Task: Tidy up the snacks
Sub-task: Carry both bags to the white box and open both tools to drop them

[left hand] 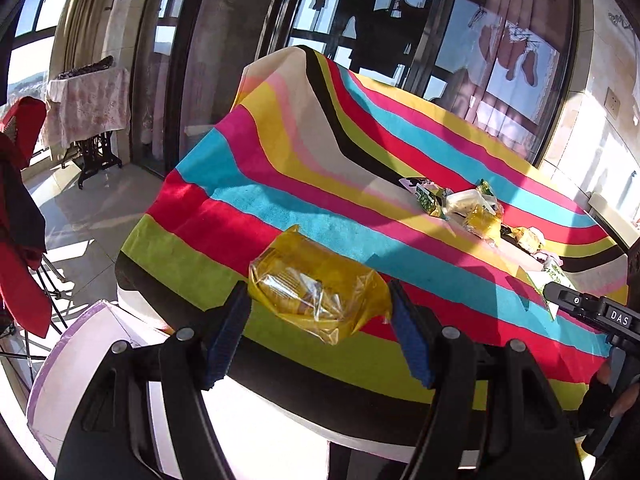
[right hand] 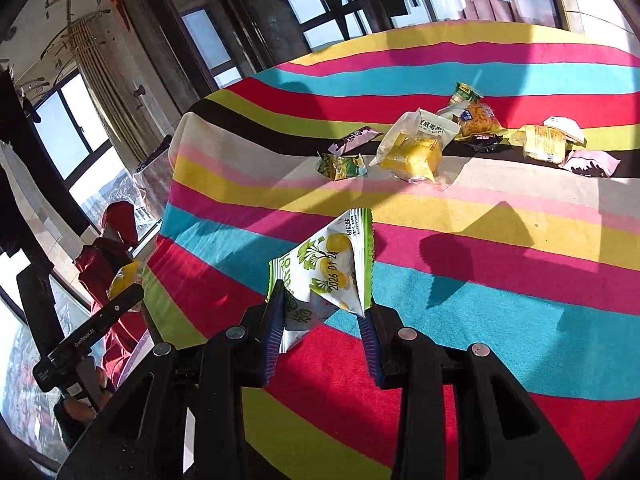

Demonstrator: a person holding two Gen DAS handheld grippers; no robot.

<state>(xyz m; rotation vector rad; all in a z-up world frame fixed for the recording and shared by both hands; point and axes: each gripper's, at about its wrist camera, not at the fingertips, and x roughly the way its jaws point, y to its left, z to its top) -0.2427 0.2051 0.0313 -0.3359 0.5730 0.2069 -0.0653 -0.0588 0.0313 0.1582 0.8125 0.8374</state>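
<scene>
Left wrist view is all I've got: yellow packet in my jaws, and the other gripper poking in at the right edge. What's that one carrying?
Observer: The right gripper is shut on a white and green snack packet, pinched at its lower end.
Operator: Anything printed on it?
Observer: A date stamp and yellow fruit pictures with green leaves.
Operator: How does my yellow packet look from over there?
Observer: Only a corner of the yellow packet shows, above the left gripper's black finger.
Operator: What's at the far end of the snack pile?
Observer: A pale pink packet lies on the cloth's black stripe, rightmost in the pile.
</scene>
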